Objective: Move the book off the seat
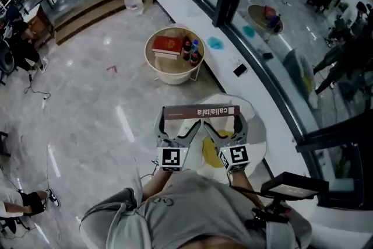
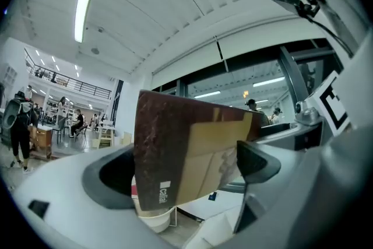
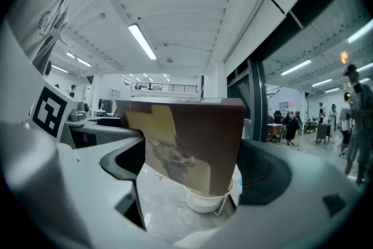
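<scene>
**Book lifted from the seat, held in both grippers.** The left gripper (image 2: 185, 173) and the right gripper (image 3: 192, 167) are each clamped on one end of the book (image 1: 201, 112). In both gripper views its brown and tan cover fills the gap between the jaws. In the head view the book is held level with its dark spine uppermost. It is raised above the white seat (image 1: 255, 125) and apart from it. A yellow item (image 1: 211, 151) lies on the seat just below the grippers.

*Step in hand:* the lift appears done and the carry-off is the step under way; the book has not yet been set down.

*Next move:* the book likely has to travel forward and away from the seat with both grippers keeping pace, so that it neither twists nor slips. It would then be lowered onto some resting place. The round basket (image 1: 171, 76) ahead already holds a red book (image 1: 167, 45) and bottles (image 1: 191, 51), so it is a plausible target, though room inside looks tight.

*Edges and open room:* the basket's rim and the bottles are the obstacles to clear on approach. To the right run a white ledge (image 1: 233, 58) and a glass wall close by. To the left the floor (image 1: 87, 108) is wide and open.
</scene>
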A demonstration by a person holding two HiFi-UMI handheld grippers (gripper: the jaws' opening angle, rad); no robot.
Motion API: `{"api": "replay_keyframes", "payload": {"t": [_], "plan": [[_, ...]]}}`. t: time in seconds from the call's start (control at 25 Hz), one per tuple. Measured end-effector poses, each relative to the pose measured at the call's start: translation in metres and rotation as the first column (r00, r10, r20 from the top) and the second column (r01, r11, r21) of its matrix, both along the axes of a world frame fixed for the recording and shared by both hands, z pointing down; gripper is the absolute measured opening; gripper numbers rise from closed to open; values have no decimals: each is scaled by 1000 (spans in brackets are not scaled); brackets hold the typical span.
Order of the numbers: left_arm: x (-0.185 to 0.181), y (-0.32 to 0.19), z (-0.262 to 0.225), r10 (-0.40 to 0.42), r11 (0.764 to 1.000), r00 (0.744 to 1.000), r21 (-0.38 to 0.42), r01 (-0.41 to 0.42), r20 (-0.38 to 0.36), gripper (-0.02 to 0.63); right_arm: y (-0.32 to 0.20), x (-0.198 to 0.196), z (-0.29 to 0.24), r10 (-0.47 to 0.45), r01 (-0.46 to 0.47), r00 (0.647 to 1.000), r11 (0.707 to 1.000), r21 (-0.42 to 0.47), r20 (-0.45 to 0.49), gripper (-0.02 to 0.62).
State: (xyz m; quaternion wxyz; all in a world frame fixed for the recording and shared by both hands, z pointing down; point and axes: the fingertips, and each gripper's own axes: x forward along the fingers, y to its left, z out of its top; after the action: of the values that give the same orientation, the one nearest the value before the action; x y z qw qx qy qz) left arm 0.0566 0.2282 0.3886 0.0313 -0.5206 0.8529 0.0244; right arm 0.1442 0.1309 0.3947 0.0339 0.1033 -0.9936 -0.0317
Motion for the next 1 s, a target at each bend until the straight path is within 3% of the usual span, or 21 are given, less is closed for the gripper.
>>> {"api": "replay_keyframes", "payload": {"t": [0.28, 0.56, 1.0], "plan": [[-87, 67, 24, 106, 994, 994, -27, -107, -40, 548, 66, -89, -1, 109, -108, 994, 993, 50, -10, 491], [-146, 110, 40, 106, 993, 993, -39, -108, -57, 548, 105, -152, 11, 82, -78, 994, 995, 60, -70, 491], [-246, 149, 71, -86, 996, 986, 7, 88, -140, 546, 134, -266, 38, -68, 79, 989, 994, 76, -133, 491]]}}
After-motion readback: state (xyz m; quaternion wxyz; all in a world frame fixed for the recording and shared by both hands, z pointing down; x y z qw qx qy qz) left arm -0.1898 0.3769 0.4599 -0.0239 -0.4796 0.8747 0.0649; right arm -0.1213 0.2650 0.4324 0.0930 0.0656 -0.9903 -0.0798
